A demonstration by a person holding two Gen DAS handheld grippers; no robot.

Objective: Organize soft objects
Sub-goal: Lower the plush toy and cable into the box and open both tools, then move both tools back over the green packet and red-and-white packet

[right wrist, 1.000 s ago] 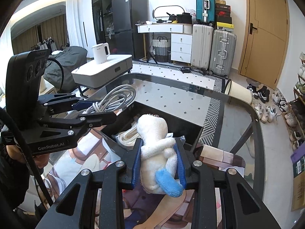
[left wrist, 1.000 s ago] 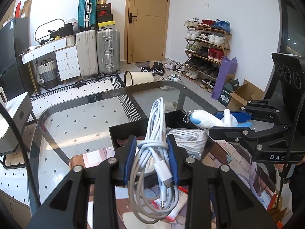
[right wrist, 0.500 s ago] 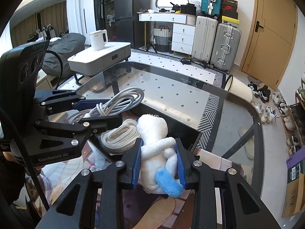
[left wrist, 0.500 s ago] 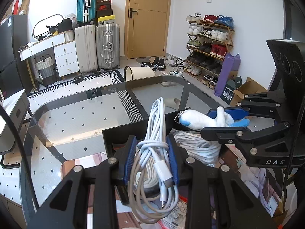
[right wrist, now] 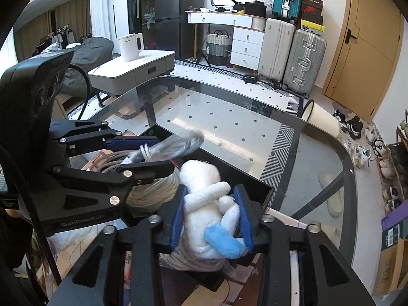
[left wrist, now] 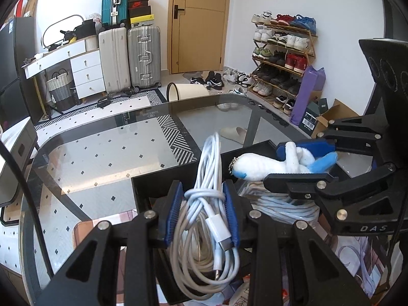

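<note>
My left gripper (left wrist: 202,213) is shut on a coiled white USB cable (left wrist: 207,219) and holds it over the black tray (left wrist: 163,178) on the glass table. My right gripper (right wrist: 211,216) is shut on a small white and blue plush toy (right wrist: 206,204), also above the tray (right wrist: 262,188). In the left wrist view the right gripper (left wrist: 303,160) holds the plush (left wrist: 265,165) at the right. In the right wrist view the left gripper (right wrist: 142,155) holds the cable (right wrist: 176,142) at the left. A coiled white rope (right wrist: 153,191) lies in the tray.
The glass table (left wrist: 102,153) extends ahead with a dark rim. A printed mat (left wrist: 84,227) lies under the tray. Suitcases (left wrist: 130,53), a shoe rack (left wrist: 283,58) and a low white table with a kettle (right wrist: 130,48) stand around the room.
Both grippers have moved forward and lower over the black tray, keeping hold of the cable and the plush. The tray and rope now sit closer beneath them.
</note>
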